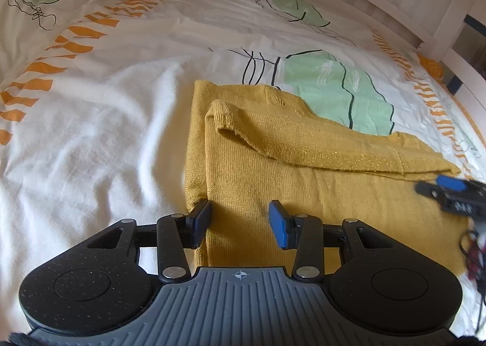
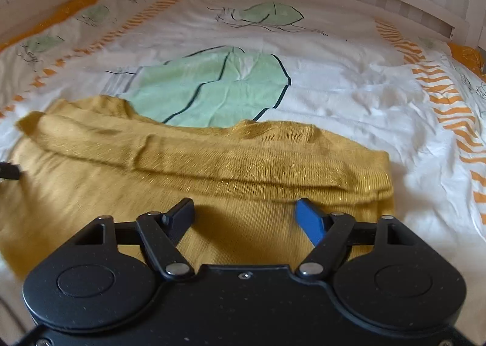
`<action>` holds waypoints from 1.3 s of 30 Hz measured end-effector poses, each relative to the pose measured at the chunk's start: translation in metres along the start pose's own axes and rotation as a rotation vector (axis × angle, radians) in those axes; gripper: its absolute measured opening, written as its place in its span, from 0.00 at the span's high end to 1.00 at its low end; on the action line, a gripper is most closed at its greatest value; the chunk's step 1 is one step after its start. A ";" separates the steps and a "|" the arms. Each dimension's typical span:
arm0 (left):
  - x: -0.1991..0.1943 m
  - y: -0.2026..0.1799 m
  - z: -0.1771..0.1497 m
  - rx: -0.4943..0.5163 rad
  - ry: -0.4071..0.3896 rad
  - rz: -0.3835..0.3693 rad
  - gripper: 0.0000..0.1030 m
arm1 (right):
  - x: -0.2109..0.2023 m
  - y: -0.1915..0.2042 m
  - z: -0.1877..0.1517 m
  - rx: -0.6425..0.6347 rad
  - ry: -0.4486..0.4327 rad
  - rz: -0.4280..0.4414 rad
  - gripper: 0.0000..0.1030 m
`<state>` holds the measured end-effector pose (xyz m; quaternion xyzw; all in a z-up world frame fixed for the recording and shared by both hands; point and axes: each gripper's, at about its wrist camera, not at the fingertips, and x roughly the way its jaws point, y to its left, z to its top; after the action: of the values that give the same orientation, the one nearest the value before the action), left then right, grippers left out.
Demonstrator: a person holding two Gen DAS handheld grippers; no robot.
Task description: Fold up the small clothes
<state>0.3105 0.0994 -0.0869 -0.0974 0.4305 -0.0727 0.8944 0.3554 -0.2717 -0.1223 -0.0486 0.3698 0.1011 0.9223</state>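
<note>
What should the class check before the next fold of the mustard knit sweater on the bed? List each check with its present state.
1. Left gripper open: ok.
2. Right gripper open: ok.
3. Mustard knit sweater lies on the bedspread: ok.
4. Sleeve folded across the body: ok.
5. Left gripper near the sweater's left edge: ok.
6. Fingers touching the fabric: cannot tell.

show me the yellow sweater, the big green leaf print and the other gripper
yellow sweater [image 2: 212,224], right wrist view, flat knit body
green leaf print [image 2: 212,87], right wrist view, middle of the leaf
right gripper [image 1: 449,191], left wrist view, blue-tipped finger
</note>
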 end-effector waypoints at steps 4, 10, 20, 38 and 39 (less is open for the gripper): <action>0.001 0.000 0.000 -0.002 0.003 0.000 0.60 | 0.017 -0.008 0.020 0.061 -0.009 -0.006 0.20; 0.004 0.000 0.001 0.006 0.006 0.003 0.59 | 0.031 -0.028 0.040 0.181 -0.003 -0.003 0.20; 0.003 -0.001 0.001 0.018 0.002 0.010 0.59 | -0.011 -0.027 0.009 0.160 -0.008 0.042 0.19; 0.018 -0.023 0.041 0.097 0.001 0.055 0.59 | -0.035 -0.023 -0.043 0.051 -0.010 0.064 0.04; 0.023 -0.023 0.046 0.091 0.004 0.055 0.59 | -0.035 -0.023 -0.044 0.054 -0.011 0.069 0.04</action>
<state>0.3597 0.0771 -0.0710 -0.0447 0.4310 -0.0678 0.8987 0.3063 -0.3068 -0.1291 -0.0104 0.3686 0.1231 0.9214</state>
